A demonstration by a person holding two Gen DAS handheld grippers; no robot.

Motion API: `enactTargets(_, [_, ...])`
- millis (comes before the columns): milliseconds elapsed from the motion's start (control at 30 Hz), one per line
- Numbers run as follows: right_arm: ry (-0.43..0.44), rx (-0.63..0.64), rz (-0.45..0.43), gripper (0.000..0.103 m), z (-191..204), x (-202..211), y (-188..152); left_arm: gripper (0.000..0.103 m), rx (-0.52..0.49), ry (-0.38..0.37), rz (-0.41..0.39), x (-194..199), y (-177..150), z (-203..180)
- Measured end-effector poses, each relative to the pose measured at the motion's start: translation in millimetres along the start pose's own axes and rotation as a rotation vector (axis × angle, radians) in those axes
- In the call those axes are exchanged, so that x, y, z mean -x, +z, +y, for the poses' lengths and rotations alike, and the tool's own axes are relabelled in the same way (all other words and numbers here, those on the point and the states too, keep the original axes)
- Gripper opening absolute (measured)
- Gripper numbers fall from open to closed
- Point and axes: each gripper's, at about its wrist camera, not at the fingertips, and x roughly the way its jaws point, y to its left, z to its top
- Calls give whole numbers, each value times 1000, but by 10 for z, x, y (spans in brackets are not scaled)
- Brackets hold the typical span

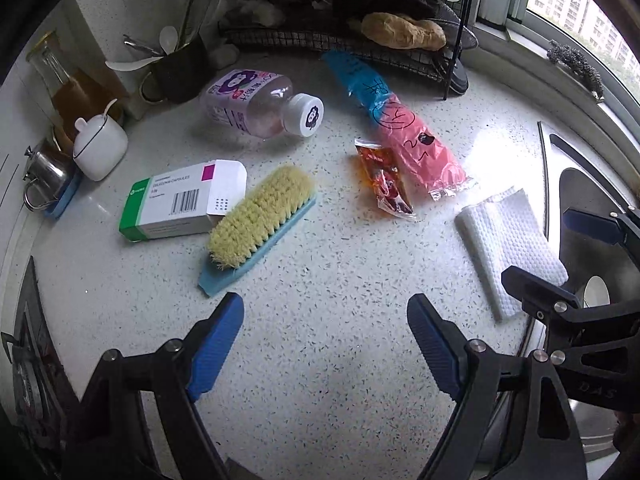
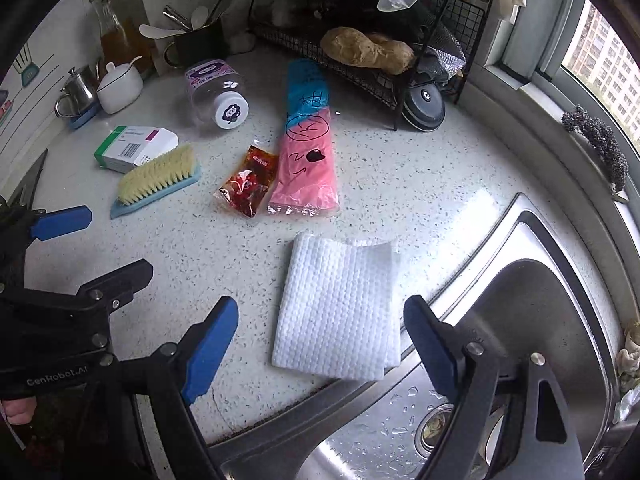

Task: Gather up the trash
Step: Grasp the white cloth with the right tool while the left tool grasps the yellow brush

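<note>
On the speckled countertop [image 1: 320, 272] lies the trash. An orange-red sauce sachet [image 1: 384, 182] has its long axis running from the rack side toward the camera. Just beside it, nearly parallel, a long blue-and-pink plastic wrapper [image 1: 394, 126] has its blue end toward the wire rack [image 1: 352, 42]. A folded white paper towel [image 2: 340, 304] lies at the sink [image 2: 520, 320] edge. Nearby are a capped bottle [image 1: 260, 102] on its side, a medicine box [image 1: 184, 200] and a scrub brush [image 1: 260, 216]. The left gripper [image 1: 326, 340] and right gripper [image 2: 320, 344] both gape wide, gripping nothing.
</note>
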Motion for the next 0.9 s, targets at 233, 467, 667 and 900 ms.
enactTargets(233, [80, 43, 69, 84, -64, -302, 68, 82, -16, 28, 53, -228, 44, -52])
enactTargets(467, [103, 66, 111, 79, -8, -430, 61, 82, -20, 16, 74, -316, 34, -15])
enactTargets(667, [44, 92, 105, 46, 115, -377, 23, 82, -46, 9, 58, -316, -24, 21])
enactTargets(900, [55, 70, 80, 7, 355, -190, -121, 83, -104, -32, 36, -167, -95, 160])
